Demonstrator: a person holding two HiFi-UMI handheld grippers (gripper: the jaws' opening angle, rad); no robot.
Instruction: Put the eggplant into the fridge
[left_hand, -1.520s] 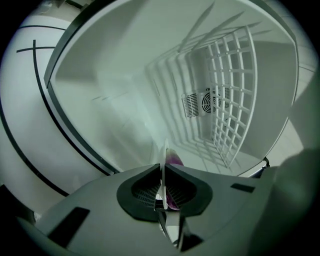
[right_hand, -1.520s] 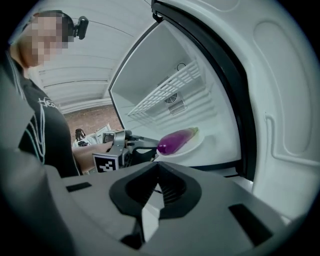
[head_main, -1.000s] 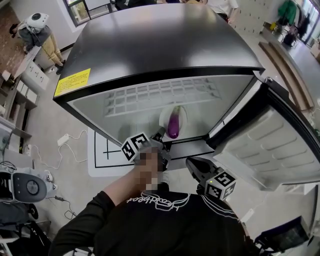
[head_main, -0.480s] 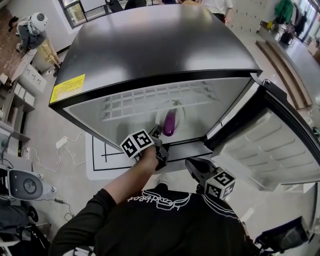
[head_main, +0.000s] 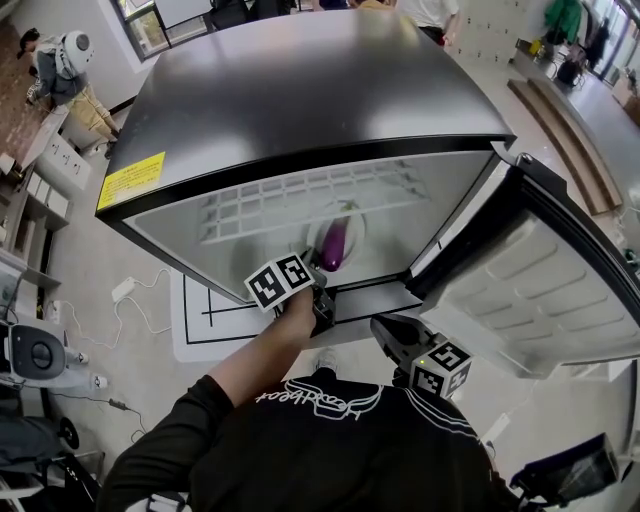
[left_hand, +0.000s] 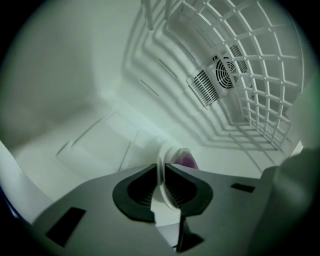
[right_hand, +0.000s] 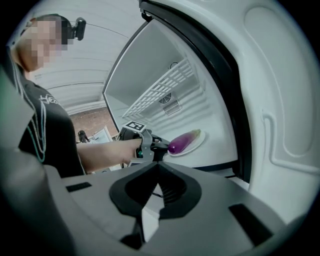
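A purple eggplant (head_main: 333, 243) lies on a white plate (head_main: 352, 235) on the floor of the open fridge (head_main: 330, 90), under its wire shelf (head_main: 300, 195). My left gripper (head_main: 316, 268) reaches into the fridge and pinches the plate's near rim (left_hand: 167, 175); its jaws are opening slightly, with the pads still on the rim. The eggplant (left_hand: 187, 160) shows just past the rim. My right gripper (head_main: 383, 327) hangs shut and empty outside the fridge's front edge. From there it looks at the eggplant (right_hand: 184, 141), the plate (right_hand: 197, 144) and the left gripper (right_hand: 161, 145).
The fridge door (head_main: 540, 290) stands open at the right, close beside my right gripper. A fan vent (left_hand: 217, 80) sits in the back wall behind the wire shelf (left_hand: 250, 85). White floor markings (head_main: 205, 305) lie below the fridge, and a cable (head_main: 140, 290) trails at the left.
My left gripper has rolled and edged a little further into the fridge with the plate and eggplant. The right gripper has stayed where it was.
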